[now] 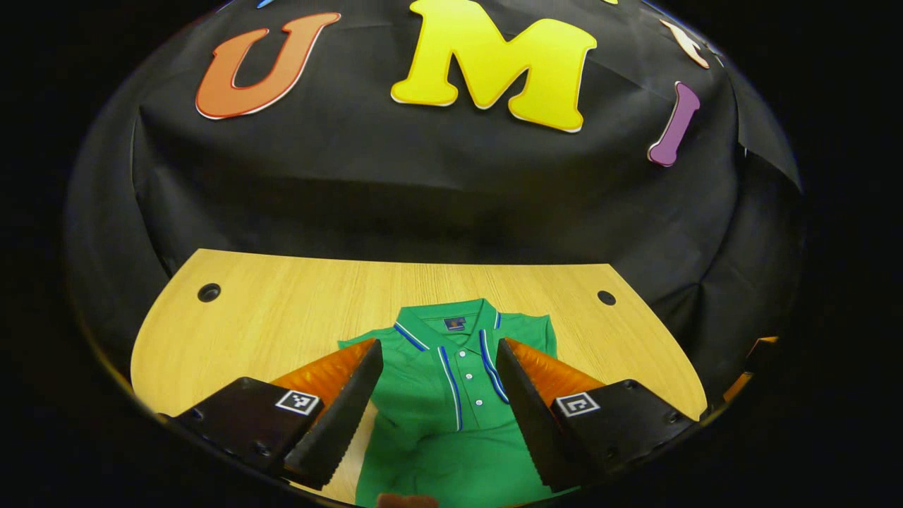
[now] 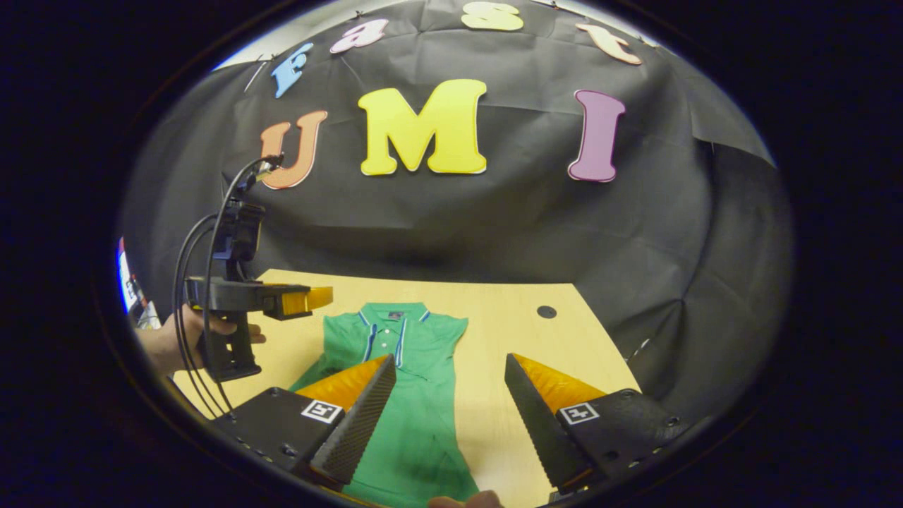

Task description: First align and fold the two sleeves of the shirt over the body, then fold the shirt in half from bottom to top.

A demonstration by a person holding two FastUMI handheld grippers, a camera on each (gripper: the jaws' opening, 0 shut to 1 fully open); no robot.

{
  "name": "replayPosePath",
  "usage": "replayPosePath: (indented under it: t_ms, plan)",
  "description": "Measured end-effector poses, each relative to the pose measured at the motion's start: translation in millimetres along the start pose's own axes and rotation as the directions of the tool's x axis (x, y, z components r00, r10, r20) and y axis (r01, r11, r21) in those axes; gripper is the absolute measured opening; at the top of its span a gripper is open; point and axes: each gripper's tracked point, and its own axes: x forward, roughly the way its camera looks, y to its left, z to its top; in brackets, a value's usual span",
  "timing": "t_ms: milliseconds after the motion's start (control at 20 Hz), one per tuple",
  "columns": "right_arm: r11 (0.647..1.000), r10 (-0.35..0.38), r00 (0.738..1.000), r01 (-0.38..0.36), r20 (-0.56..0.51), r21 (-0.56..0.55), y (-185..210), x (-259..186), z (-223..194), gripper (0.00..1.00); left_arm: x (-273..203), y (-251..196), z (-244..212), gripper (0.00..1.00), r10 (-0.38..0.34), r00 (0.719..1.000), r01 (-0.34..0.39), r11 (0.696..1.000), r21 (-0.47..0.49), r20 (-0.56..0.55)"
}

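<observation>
While both grippers hang above the wooden table point(image 1: 282, 296), neither touches the green polo shirt point(image 1: 451, 381), which lies flat on the tabletop with its collar point(image 1: 451, 317) toward the black cloth wall point(image 1: 423, 190) and its hem toward the near table edge. Seen from the left gripper view, the left gripper point(image 1: 439, 353) has its fingers spread wide with nothing between them; the shirt's button placket point(image 1: 465, 374) and blue-and-white trim sit in the gap between the two fingers, beyond and below the tips, and the collar lies just ahead of them. Seen from the right gripper view, the right gripper point(image 2: 450, 367) also has its fingers spread wide and holds nothing; the shirt body point(image 2: 409, 395) passes beside and under the left-hand finger of that view, while bare tabletop point(image 2: 494, 353) fills most of the gap and the area ahead of the other finger. Farther off on the left of that view, a hand point(image 2: 176, 339) grips the left gripper's handle, with black cables point(image 2: 204, 268) looping up from it, and the tool is held level above the table beside the shirt's shoulder.
</observation>
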Motion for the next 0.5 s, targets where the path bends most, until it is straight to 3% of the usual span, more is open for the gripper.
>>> replayPosePath:
  t_ms: [300, 500]
  plan:
    - [0.999, 0.045, 0.999, -0.045, 0.028, -0.027, 17.8, -19.0, -4.2, 0.95, -67.4, 30.4, -5.9, 1.0, 0.095, 0.994, -0.092, 0.994, -0.066, 0.05]
    - [0.996, 0.076, 0.997, -0.076, 0.009, -0.055, 22.6, -33.5, -19.1, 0.97, -121.9, 45.1, -19.8, 1.0, 0.127, 0.988, -0.124, 0.992, -0.031, 0.094]
